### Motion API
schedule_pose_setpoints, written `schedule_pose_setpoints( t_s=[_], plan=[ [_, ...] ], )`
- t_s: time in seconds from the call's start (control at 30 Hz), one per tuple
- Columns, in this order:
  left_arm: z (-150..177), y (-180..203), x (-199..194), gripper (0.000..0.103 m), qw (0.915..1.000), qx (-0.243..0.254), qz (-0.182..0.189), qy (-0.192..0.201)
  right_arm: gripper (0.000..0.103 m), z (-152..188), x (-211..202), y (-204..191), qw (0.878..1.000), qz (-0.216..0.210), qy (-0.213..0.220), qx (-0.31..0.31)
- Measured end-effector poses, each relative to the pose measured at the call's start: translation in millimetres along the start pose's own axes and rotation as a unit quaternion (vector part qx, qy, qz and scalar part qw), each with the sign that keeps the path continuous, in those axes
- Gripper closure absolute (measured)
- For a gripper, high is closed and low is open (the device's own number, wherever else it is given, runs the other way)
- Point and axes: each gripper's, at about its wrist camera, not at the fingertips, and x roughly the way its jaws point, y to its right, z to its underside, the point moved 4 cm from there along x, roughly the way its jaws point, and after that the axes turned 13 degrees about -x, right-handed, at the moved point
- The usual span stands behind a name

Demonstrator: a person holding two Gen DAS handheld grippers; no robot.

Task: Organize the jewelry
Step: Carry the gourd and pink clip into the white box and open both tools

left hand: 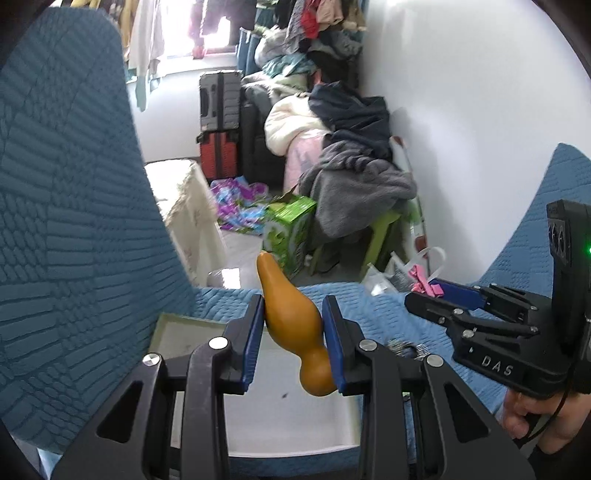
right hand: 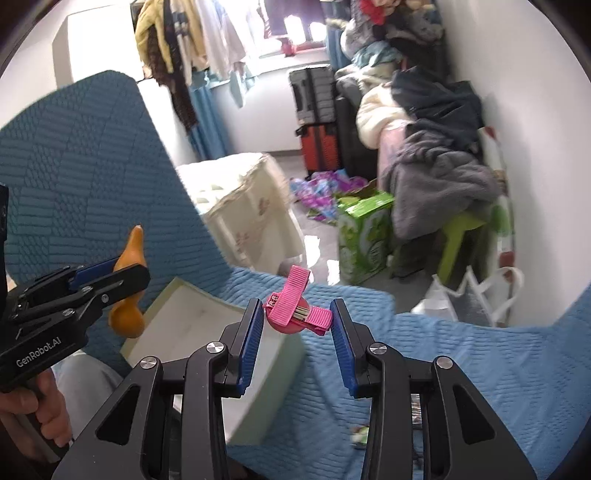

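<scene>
Two grips are loaded: your left gripper (left hand: 293,332) pinches the smooth orange gourd-shaped ornament (left hand: 291,317) at frame centre above the shallow white box (left hand: 295,424), while your right gripper (right hand: 297,325) clamps the pink ribbon hair clip (right hand: 295,314). The gourd's tapered, glossy sides could squirt free; the clip, held only by its ends, could twist.

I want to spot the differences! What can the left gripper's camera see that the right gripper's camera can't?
Only the left wrist view shows the whole orange gourd squeezed between the left gripper's blue pads, with the white inside of the box right below it.

Only the right wrist view shows the pink hair clip clearly, pinched in the right gripper, plus the yellow jacket hanging near the window.

Both show the blue sofa cover, the green carton and the red suitcase.
</scene>
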Motion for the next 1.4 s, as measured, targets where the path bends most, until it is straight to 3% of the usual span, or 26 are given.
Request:
schedule_pose_setpoints(
  t_s=[0.27,0.43,0.63,0.83,0.9,0.93,0.97,1.0,1.4],
  plan=[
    [12.6,-34.3,45.8,0.070,0.9970,-0.018,-0.021,-0.072,0.068,17.9,52.0,-28.6,0.997,-0.035,-0.060,0.015],
    [26.3,-49.4,77.5,0.070,0.9902,-0.036,-0.040,-0.129,0.068,33.5,76.4,-43.1,0.994,-0.048,-0.101,0.012],
    [38.5,-60.1,93.5,0.070,0.9843,-0.056,-0.049,-0.160,0.068,47.5,95.1,-49.7,0.990,-0.055,-0.132,0.007],
    [39.1,-65.9,89.6,0.070,0.9840,-0.070,-0.052,-0.156,0.067,49.8,96.9,-47.6,0.989,-0.058,-0.136,0.011],
    [37.9,-67.0,88.1,0.065,0.9840,-0.074,-0.048,-0.155,0.059,46.8,95.0,-47.8,0.989,-0.064,-0.132,0.009],
    [37.5,-68.1,87.4,0.061,0.9836,-0.078,-0.048,-0.155,0.050,45.1,94.3,-47.4,0.989,-0.062,-0.130,0.008],
    [37.3,-67.1,87.3,0.052,0.9838,-0.081,-0.048,-0.153,0.046,43.1,91.5,-46.5,0.990,-0.059,-0.125,0.006],
    [36.2,-67.4,84.4,0.047,0.9843,-0.084,-0.046,-0.149,0.045,41.1,87.8,-45.5,0.991,-0.059,-0.120,0.004],
    [12.2,-41.4,34.5,0.047,0.9930,-0.080,-0.031,-0.080,0.045,8.3,17.0,-18.9,0.998,-0.043,-0.044,-0.009]
  ],
)
